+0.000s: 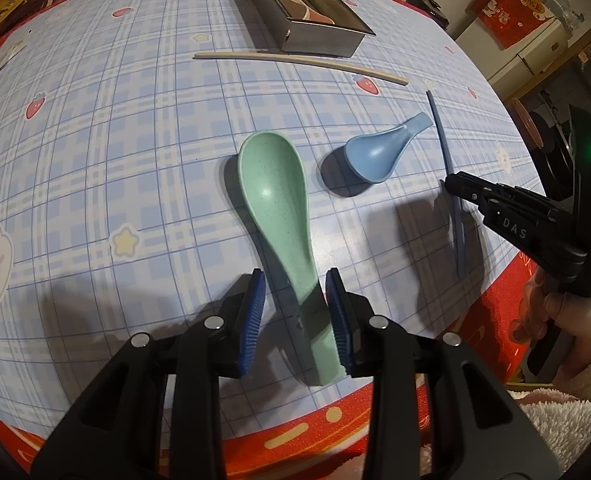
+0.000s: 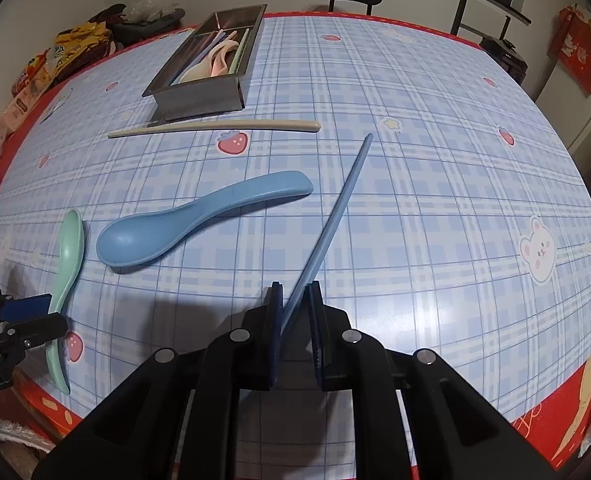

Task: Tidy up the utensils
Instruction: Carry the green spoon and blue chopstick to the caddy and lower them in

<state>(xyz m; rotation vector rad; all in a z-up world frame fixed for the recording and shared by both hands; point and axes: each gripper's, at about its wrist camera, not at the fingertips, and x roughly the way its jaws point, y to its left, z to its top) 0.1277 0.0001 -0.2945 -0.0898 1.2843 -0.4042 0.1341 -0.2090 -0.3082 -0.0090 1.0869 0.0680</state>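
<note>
Table: a round table (image 2: pixel 415 128) under a pale blue plaid cloth printed with strawberries, stars and bears, edged in red.
Left gripper: the black left gripper (image 1: pixel 295 312) with ribbed blue pads points steeply down at the near edge of the table; its jaws straddle the handle of the green spoon. The right-hand pad lies against the handle, while a sliver of cloth shows between the handle and the other pad, so whether the grip is firm cannot be told.
Green spoon: a mint-green speckled plastic soup spoon (image 1: pixel 273 196) lies flat on the cloth, bowl up and pointing away from the person, its handle end near the red border.
Right gripper: the black right gripper (image 2: pixel 297 320) is clenched on the near end of the blue chopstick, both pads pressing it.
Blue chopstick: 1 slim blue-grey plastic chopstick (image 2: pixel 331 216) runs from the pads out across the cloth, its far tip near the cream chopstick.
Blue spoon: a light blue plastic soup spoon (image 2: pixel 183 224) lies between the green spoon and the blue chopstick, touching neither.
Cream chopstick: 1 cream-coloured chopstick (image 2: pixel 215 128) lies just in front of the tray.
Tray: a rectangular stainless-steel utensil tray (image 2: pixel 199 98) with dividers stands at the far side, already holding pale pink, cream and blue utensils.
Person: a hand (image 1: pixel 551 312) in a fluffy pale sleeve holds the right gripper's handle.
</note>
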